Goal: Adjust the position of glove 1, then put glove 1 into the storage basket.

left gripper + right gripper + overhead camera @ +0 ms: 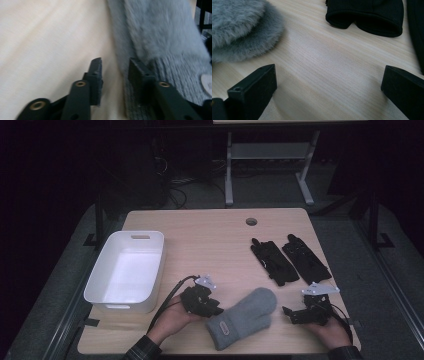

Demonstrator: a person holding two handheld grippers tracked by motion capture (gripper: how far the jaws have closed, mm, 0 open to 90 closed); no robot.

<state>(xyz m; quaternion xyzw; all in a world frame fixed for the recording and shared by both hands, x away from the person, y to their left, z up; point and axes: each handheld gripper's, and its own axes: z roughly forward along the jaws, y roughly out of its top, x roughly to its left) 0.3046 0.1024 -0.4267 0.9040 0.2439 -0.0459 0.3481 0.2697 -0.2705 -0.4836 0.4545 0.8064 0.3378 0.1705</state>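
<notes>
Two grippers sit low over the table [210, 240]. At the grey mitten's [243, 316] knitted cuff, the left gripper [113, 72] has its jaws a narrow gap apart, one over bare wood and the other on the cuff edge, clamping nothing. Just right of the mitten, the right gripper [290, 312] has its jaws spread wide over bare wood, holding nothing. Beyond it lie two black gloves [290, 260] side by side. A white bin [127, 270] stands at the table's left.
</notes>
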